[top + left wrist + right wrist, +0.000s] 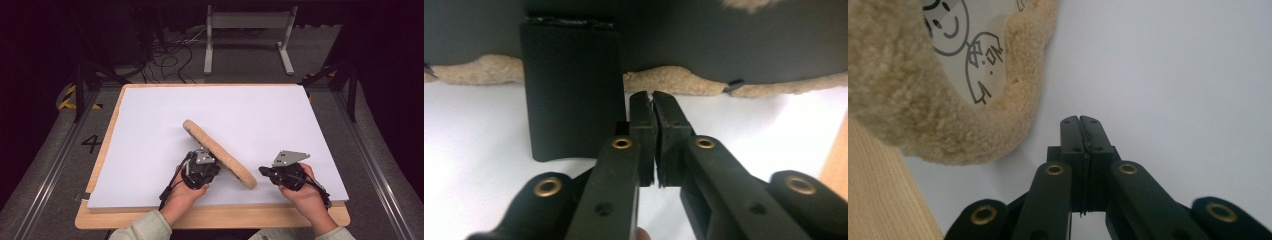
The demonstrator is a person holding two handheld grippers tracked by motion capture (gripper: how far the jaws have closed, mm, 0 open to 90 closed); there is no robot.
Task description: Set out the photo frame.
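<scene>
Cushion (220, 152): I saw tan fleece, dark grey underside, smiley-face line drawings.
Table mat (150, 150): I saw white.
Jaws: black.

- Floor marking, high view: digit "4" (91, 143), black on grey floor, left of table (107, 150).
- Fleece-edged pad (948, 125), right gripper view: line drawings on pale inner face, a smiley face (948, 27) w/ small marks beside it; marks illegible, no letters made out.
- No other text, brand or no. legible elsewhere.
</scene>
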